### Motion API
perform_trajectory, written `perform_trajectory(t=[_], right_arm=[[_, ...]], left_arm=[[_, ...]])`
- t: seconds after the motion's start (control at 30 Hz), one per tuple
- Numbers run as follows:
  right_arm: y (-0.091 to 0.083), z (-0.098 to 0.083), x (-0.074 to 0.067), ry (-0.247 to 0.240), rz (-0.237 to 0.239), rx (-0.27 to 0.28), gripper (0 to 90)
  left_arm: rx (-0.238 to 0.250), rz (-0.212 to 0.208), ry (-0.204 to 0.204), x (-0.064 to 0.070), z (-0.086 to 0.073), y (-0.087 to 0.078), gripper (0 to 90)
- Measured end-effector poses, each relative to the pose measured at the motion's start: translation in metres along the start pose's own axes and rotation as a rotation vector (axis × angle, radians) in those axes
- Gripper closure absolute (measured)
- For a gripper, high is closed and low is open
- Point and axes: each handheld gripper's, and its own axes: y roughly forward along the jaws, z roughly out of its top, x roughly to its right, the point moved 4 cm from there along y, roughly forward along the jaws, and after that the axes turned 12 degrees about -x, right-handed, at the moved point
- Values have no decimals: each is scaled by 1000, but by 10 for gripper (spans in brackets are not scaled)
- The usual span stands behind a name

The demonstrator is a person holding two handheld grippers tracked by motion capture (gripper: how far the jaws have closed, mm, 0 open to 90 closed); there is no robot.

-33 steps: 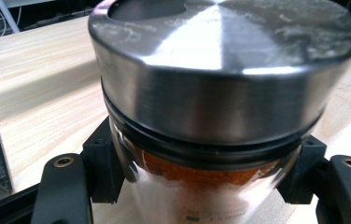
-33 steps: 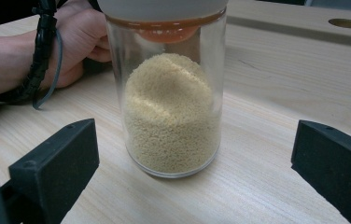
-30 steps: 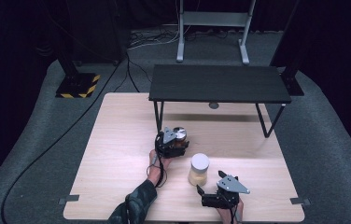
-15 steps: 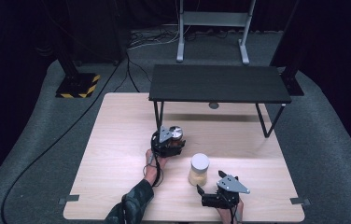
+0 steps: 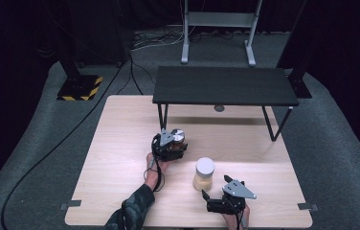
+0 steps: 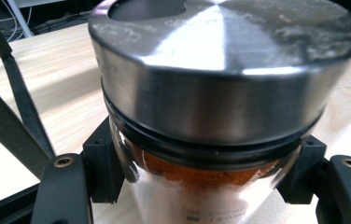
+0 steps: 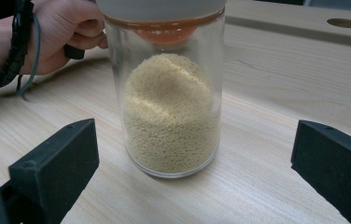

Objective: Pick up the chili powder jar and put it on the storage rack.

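A: Status, left side first?

B: Left gripper [image 5: 174,143] sits mid-table, just in front of the black shelf [image 5: 223,85]. Jaws clamped on a glass jar with a steel lid [image 6: 220,65]; in the left gripper view the pads press both sides of the glass just under the lid. Orange-brown powder inside.

A: Jar upright?

B: Can't tell for sure. Lid top faces up in the high view [image 5: 177,135]. Whether the base touches the wooden table [image 5: 120,143] is hidden by the gripper.

A: Next one over?

B: Second glass jar [image 5: 204,174], pale lid, standing upright on the table to the right of the left gripper, nearer the front edge. Pale yellow grains inside, heaped [image 7: 170,112].

A: Right gripper?

B: Right gripper [image 5: 211,200] is at the front edge, just beside that jar, pointed at it. Jaws spread wide, nothing between the pads. In the right gripper view the jar stands beyond the jaw tips, not touching them. The left hand [image 7: 66,32] shows behind it.
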Motion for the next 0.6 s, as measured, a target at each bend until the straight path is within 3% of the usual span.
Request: perform_trajectory(t=[0.6], right_arm=[[0, 0, 0, 0, -2, -2, 0]], left_arm=[[25, -5, 16, -12, -3, -19, 313]])
